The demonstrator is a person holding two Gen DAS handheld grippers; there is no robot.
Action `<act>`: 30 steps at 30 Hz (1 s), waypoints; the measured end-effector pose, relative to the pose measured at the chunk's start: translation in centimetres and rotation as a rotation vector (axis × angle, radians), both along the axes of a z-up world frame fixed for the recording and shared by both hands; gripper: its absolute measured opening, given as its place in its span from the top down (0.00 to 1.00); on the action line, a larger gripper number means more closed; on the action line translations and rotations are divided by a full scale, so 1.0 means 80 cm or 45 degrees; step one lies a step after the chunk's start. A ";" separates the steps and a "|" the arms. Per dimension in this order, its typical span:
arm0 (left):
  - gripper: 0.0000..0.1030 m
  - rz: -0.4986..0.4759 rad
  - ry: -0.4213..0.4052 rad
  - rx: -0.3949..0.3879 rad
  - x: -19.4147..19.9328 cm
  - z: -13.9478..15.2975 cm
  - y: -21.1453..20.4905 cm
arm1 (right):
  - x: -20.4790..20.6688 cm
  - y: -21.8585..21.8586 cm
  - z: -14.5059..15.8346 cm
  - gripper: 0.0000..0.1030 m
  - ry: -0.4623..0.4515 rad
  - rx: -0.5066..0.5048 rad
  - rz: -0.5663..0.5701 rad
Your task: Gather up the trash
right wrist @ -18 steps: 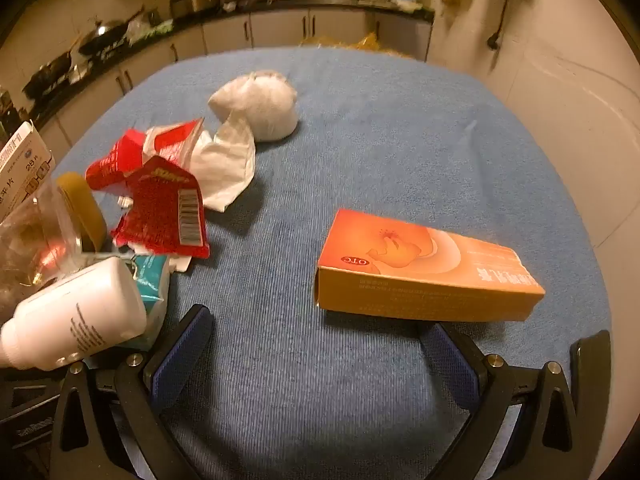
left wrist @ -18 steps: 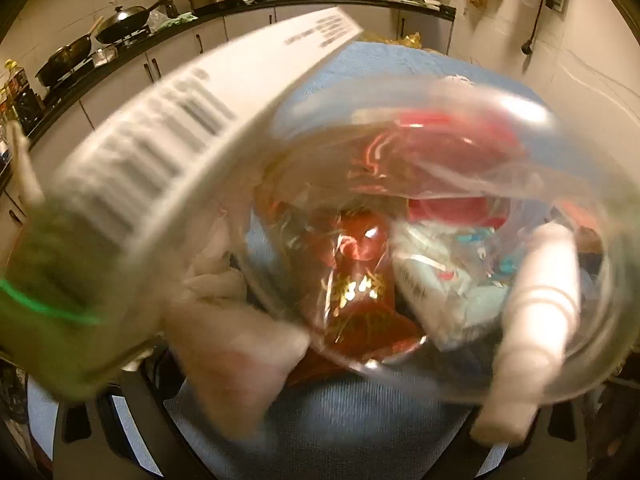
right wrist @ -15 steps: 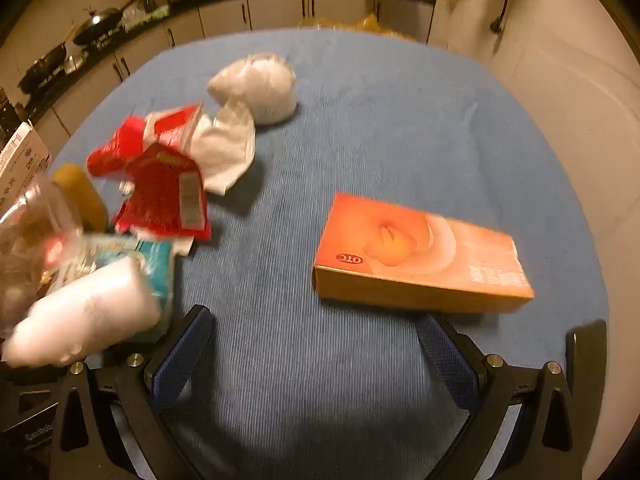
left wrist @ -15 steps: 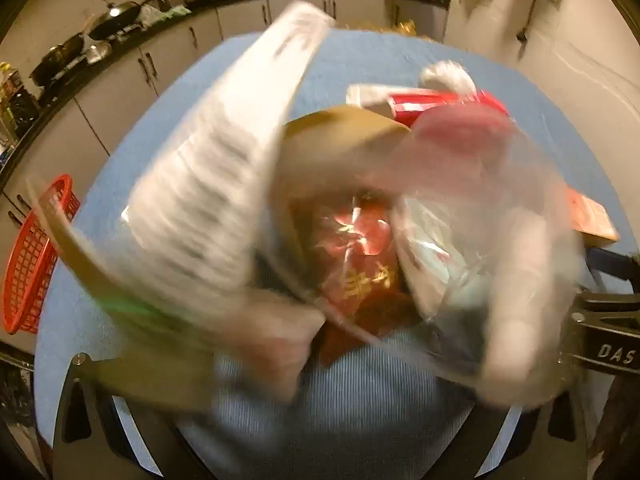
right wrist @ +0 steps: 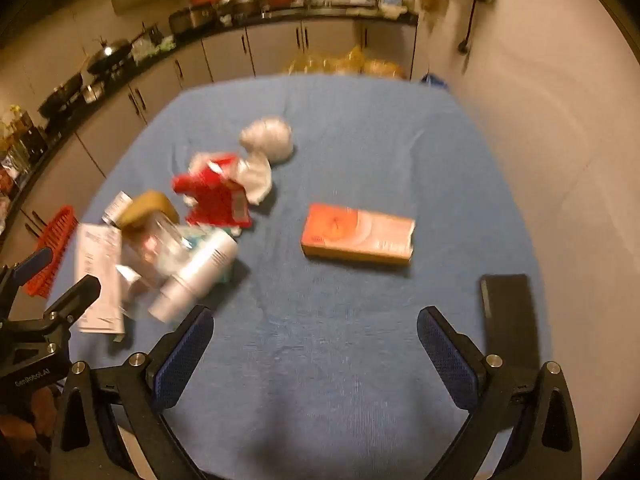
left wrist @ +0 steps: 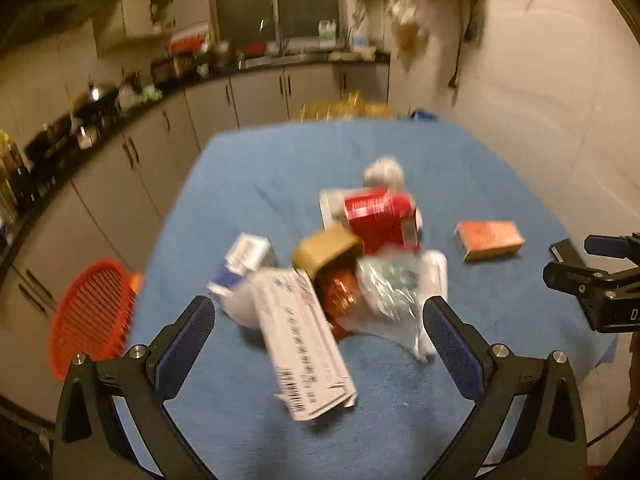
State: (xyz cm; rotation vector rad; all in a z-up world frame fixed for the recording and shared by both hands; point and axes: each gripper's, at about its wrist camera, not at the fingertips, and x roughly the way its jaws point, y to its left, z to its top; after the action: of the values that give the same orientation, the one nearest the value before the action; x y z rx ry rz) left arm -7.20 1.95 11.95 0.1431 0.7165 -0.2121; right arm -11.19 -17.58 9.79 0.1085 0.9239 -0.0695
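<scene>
Both grippers empty. My left gripper (left wrist: pixel 318 336) hangs spread wide above the near side of the blue table (left wrist: pixel 280 168), nothing between its fingers; my right gripper (right wrist: pixel 314 346) likewise gapes over bare cloth, near edge.

Trash sits heaped just beyond the left fingers: a white barcode carton (left wrist: pixel 306 342) tilted toward me, a clear plastic container (left wrist: pixel 352 292) on its side with a tan lid (left wrist: pixel 326 248), a white bottle (right wrist: pixel 196 276) touching it. Inside the clear container: red-and-gold wrapper and something crinkled and teal, blurred, cannot say more. Farther out, a red packet (left wrist: pixel 380 220) with white tissue (right wrist: pixel 256 178) against it, then a wad of pale wrapping (right wrist: pixel 268 140) at the far end. An orange box (right wrist: pixel 358 236) lies alone to the right, well apart from the heap. A black flat object (right wrist: pixel 508 308) rests near the right edge.

Red basket (left wrist: pixel 94 316) stands off the table's left side, low; contents not visible.

Risks, as I judge them:
- Carton overhangs the heap loosely; nudging it could slide it toward the near edge.
- Clear container lies open-side down or sideways; lifting it carelessly may spill its wrappers.
- Bottle is round and could roll if the heap shifts.
</scene>
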 end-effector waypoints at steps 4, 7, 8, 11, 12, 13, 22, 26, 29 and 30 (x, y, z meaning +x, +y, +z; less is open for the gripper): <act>0.00 -0.013 -0.066 -0.007 -0.026 0.031 0.029 | -0.030 0.022 0.051 0.00 -0.032 0.003 0.077; 0.00 0.035 -0.044 -0.021 -0.022 0.042 0.050 | -0.027 0.031 0.067 0.00 -0.027 0.049 0.142; 0.00 0.041 -0.028 -0.037 -0.020 0.041 0.057 | -0.029 0.038 0.071 0.01 -0.036 0.050 0.142; 0.00 0.051 -0.017 -0.065 -0.019 0.041 0.070 | -0.027 0.053 0.083 0.03 -0.085 0.044 0.164; 0.00 0.054 -0.027 -0.065 -0.022 0.043 0.075 | -0.029 0.060 0.089 0.03 -0.105 0.033 0.173; 0.00 0.052 -0.032 -0.062 -0.024 0.048 0.079 | -0.030 0.063 0.094 0.03 -0.120 0.024 0.180; 0.00 0.032 -0.034 -0.060 -0.048 0.053 0.088 | -0.045 0.081 0.101 0.03 -0.188 -0.011 0.243; 0.00 -0.001 -0.020 -0.048 -0.058 0.047 0.084 | -0.057 0.080 0.096 0.03 -0.192 -0.004 0.262; 0.00 -0.017 -0.036 -0.036 -0.063 0.048 0.080 | -0.058 0.080 0.091 0.03 -0.182 0.002 0.258; 0.00 -0.022 -0.041 -0.035 -0.065 0.049 0.079 | -0.059 0.080 0.091 0.03 -0.185 0.003 0.257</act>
State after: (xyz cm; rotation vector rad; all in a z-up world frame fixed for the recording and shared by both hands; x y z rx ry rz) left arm -12.37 8.29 15.85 0.1262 0.6804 -0.2358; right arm -15.90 -11.17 17.10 0.0216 0.7856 0.1257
